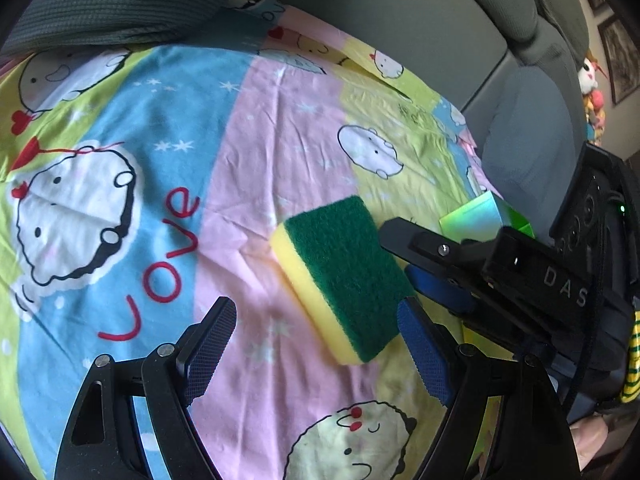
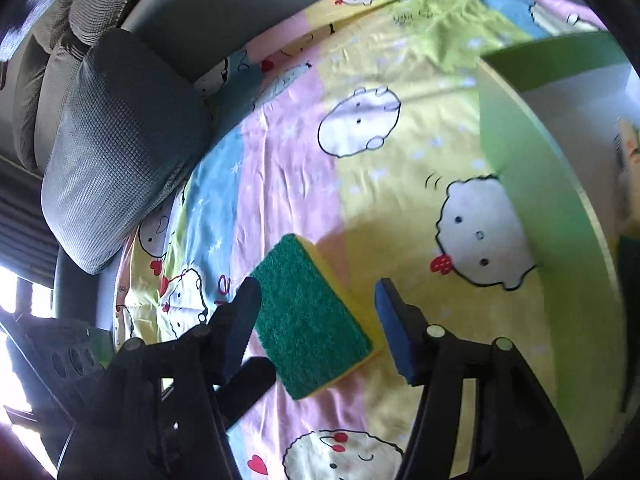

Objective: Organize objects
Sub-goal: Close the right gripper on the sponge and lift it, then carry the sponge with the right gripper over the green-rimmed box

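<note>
Lying green side up on a cartoon-print bedsheet [image 1: 280, 152], a yellow scouring sponge [image 1: 340, 276] sits between two hand-held grippers that have converged on it from opposite sides. At far left in the left wrist view a grey cushion [image 1: 112, 0] rests at the edge of the sheet, well apart from the action. The left gripper [image 1: 316, 344] hangs over the pink stripe with its jaws spread wide and nothing in them; its right pad is just beside the sponge's near end, though whether it touches cannot be told. To the right, the right gripper [image 1: 424, 264] reaches in low, and its own camera shows the sponge between its parted fingers [image 2: 394, 328], the left finger at the sponge's long edge, the right one clear of it. The pads do not press, so the sponge appears loose on the sheet, not gripped. Farther right stands a green box [image 2: 532, 184] with a pale interior, open toward the camera and near the sponge. It seems the likely destination, which would explain why the right gripper straddles the sponge on the side facing it.
</note>
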A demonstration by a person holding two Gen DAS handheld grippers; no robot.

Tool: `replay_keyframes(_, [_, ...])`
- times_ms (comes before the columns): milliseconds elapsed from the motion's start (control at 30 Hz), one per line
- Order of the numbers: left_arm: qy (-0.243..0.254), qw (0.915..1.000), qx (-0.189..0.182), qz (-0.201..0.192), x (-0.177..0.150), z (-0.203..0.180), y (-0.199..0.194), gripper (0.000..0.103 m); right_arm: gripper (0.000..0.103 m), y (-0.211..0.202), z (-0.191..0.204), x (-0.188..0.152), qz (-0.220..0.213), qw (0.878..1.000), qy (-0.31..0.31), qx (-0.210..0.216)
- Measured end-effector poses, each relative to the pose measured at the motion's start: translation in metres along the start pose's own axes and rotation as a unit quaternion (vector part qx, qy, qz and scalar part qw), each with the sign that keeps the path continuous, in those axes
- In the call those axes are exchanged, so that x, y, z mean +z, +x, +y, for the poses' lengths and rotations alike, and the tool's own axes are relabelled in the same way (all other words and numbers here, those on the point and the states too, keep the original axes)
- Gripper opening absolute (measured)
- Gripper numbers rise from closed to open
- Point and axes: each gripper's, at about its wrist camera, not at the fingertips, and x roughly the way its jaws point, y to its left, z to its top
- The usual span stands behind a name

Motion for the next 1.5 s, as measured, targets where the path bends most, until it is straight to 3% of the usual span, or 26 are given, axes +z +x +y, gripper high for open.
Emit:
replay_keyframes(67, [0.005,0.9999,-0.002,0.011,-0.002,-0.001,0.005,0.083,0.059,0.004,-0.003,-0.001,0.007,1.000,0.009,0.013])
replay_keyframes(233, [0.033,0.9993,-0.003,0.016,-0.004,-0.008,0.015,0.068,0.053,0.018,-0.010,-0.004,0.033,0.999,0.025,0.036])
replay_keyframes(300, [0.044,0.9987,-0.020,0.013,-0.004,-0.011,0.016,0.053,0.051,0.019,-0.011,-0.005,0.032,0.998,0.027,0.036])
replay_keyframes(533, [0.060,0.9976,-0.033,0.002,-0.003,-0.019,0.011,0.051,0.049,0.016,-0.008,-0.009,0.038,0.998,0.016,0.042])
replay_keyframes(667, [0.087,0.9949,-0.036,-0.037,-0.004,-0.034,-0.011,0.051,0.049,0.001,-0.006,-0.012,0.026,0.998,0.016,0.058])
replay_keyframes(767, [0.106,0.9909,-0.046,-0.069,-0.006,-0.045,-0.029,0.051,0.049,-0.023,0.003,-0.018,-0.007,0.998,0.005,0.070])
replay_keyframes(867, [0.137,0.9835,-0.057,-0.104,-0.012,-0.061,-0.052,0.051,0.049,-0.054,0.009,-0.028,-0.049,0.995,0.001,0.082])
replay_keyframes(1067, [0.193,0.9588,-0.073,-0.195,-0.027,-0.099,-0.094,0.051,0.049,-0.113,0.015,-0.043,-0.130,0.984,-0.014,0.118])
replay_keyframes(1167, [0.212,0.9488,-0.081,-0.220,-0.032,-0.114,-0.105,0.051,0.049,-0.142,0.012,-0.050,-0.169,0.976,-0.019,0.138])
replay_keyframes(1300, [0.245,0.9363,-0.099,-0.232,-0.039,-0.140,-0.109,0.051,0.050,-0.170,0.000,-0.053,-0.208,0.967,-0.019,0.143])
replay_keyframes(1500, [0.305,0.9206,-0.117,-0.213,-0.041,-0.187,-0.085,0.052,0.050,-0.196,-0.038,-0.059,-0.260,0.957,0.026,0.127])
